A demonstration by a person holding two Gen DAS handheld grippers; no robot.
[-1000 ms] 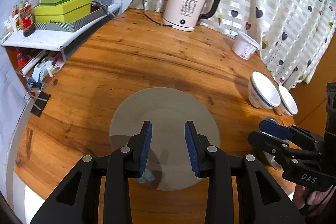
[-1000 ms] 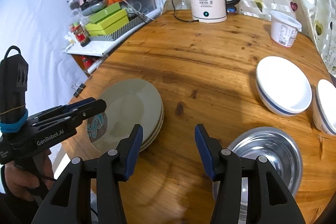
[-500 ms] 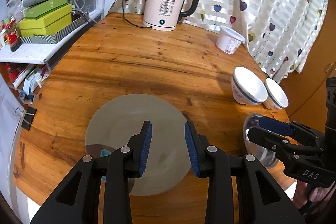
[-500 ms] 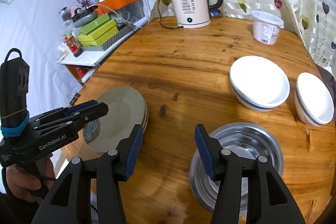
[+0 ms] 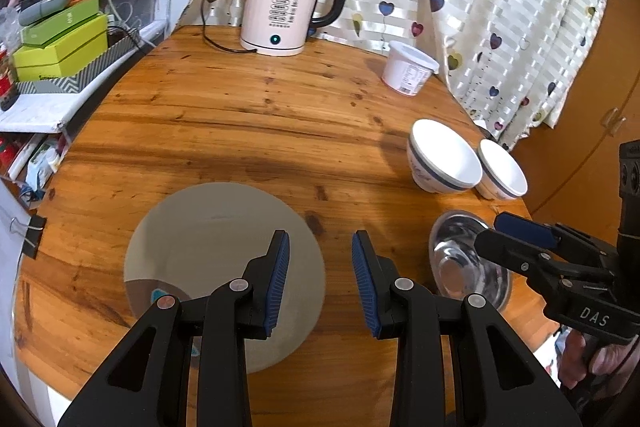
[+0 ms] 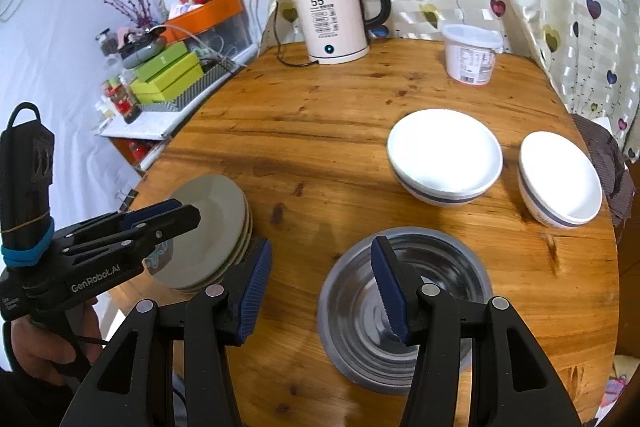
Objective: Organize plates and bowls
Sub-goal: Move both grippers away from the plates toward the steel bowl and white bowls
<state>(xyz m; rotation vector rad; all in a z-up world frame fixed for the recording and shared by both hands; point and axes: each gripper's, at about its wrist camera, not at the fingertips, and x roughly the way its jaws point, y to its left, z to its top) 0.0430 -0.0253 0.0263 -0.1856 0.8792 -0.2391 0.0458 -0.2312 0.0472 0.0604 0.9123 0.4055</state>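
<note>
On the round wooden table (image 6: 340,131), a stack of grey plates (image 6: 216,223) sits at the near left edge, and a stainless-steel bowl (image 6: 436,267) rests near the front edge to their right. Beyond the steel bowl stand two white bowls with a blue band, the larger white bowl (image 6: 444,155) just beside the smaller white bowl (image 6: 560,179). At the far side stand an electric kettle (image 6: 334,15) and a white plastic tub (image 6: 472,55), well apart from the dishes.

The left gripper (image 5: 320,279) hovers above the right part of the plate stack (image 5: 216,239), its blue pads spread with nothing between them. The right gripper (image 6: 320,287) hangs over the left rim of the steel bowl, jaws likewise apart and empty; its right pad (image 6: 388,287) shows against the bowl's inside, and whether it touches the metal cannot be told. A hand (image 6: 44,351) grips the left tool's handle.
</note>
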